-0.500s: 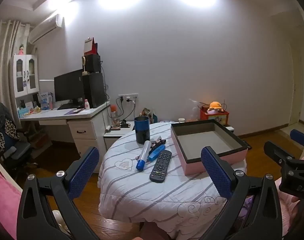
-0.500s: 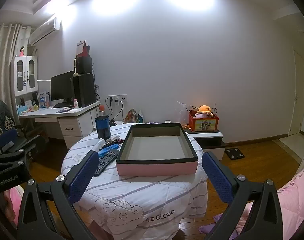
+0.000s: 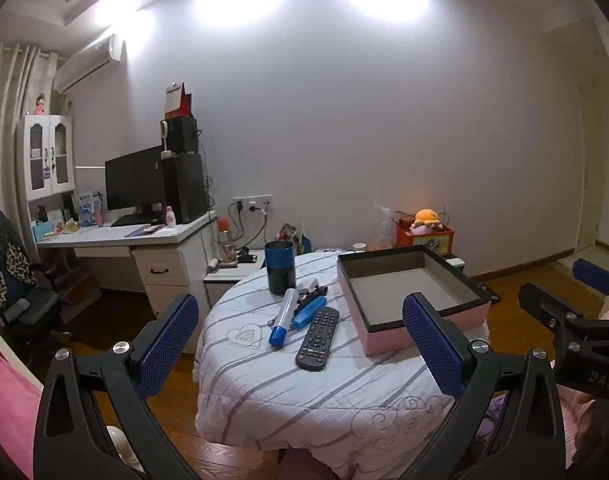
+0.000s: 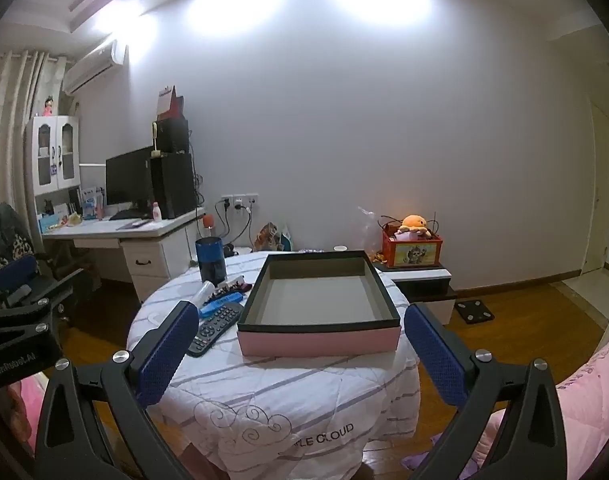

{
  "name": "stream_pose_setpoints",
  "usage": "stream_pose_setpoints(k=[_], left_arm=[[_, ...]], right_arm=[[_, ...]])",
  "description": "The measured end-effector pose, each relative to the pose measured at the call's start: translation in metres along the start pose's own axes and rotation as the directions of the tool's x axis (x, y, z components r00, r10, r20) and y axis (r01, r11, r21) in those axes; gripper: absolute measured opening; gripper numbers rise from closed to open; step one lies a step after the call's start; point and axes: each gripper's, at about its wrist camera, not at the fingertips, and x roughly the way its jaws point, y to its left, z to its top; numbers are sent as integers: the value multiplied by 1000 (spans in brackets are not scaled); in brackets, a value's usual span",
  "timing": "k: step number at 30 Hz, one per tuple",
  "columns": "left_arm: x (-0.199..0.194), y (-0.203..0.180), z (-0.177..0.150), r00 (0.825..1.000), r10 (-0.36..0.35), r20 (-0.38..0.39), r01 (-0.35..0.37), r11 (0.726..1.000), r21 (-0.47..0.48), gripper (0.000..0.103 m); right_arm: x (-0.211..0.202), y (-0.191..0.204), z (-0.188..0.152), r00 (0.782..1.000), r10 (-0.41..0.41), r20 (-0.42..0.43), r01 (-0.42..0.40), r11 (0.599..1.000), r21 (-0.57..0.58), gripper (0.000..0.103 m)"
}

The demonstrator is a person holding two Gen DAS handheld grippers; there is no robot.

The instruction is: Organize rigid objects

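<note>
A round table (image 3: 264,384) with a striped white cover bears an empty pink box (image 3: 408,284) with a black rim, also in the right wrist view (image 4: 320,336). Left of it lie a black remote (image 3: 318,338), a clear tube with a blue cap (image 3: 283,316), a blue flat item (image 3: 309,311) and a dark blue cup (image 3: 280,266). My left gripper (image 3: 300,344) is open and empty, held short of the table. My right gripper (image 4: 300,350) is open and empty, facing the box from the near side.
A white desk (image 3: 116,236) with a monitor stands at the left, an office chair (image 3: 20,300) beside it. A low cabinet (image 4: 420,280) with a red box and an orange plush toy is behind the table. Pink bedding (image 4: 584,400) lies at the right.
Both views have shifted very slightly; the table and the objects on it lie as before. Both grippers stay open.
</note>
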Motion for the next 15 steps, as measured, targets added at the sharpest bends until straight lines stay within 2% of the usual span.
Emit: stream_pose_setpoints(k=[15], left_arm=[[-1, -3, 5, 1000, -21, 10, 21, 1000, -1, 103]], right_arm=[[4, -2, -3, 1000, 25, 11, -25, 1000, 5, 103]])
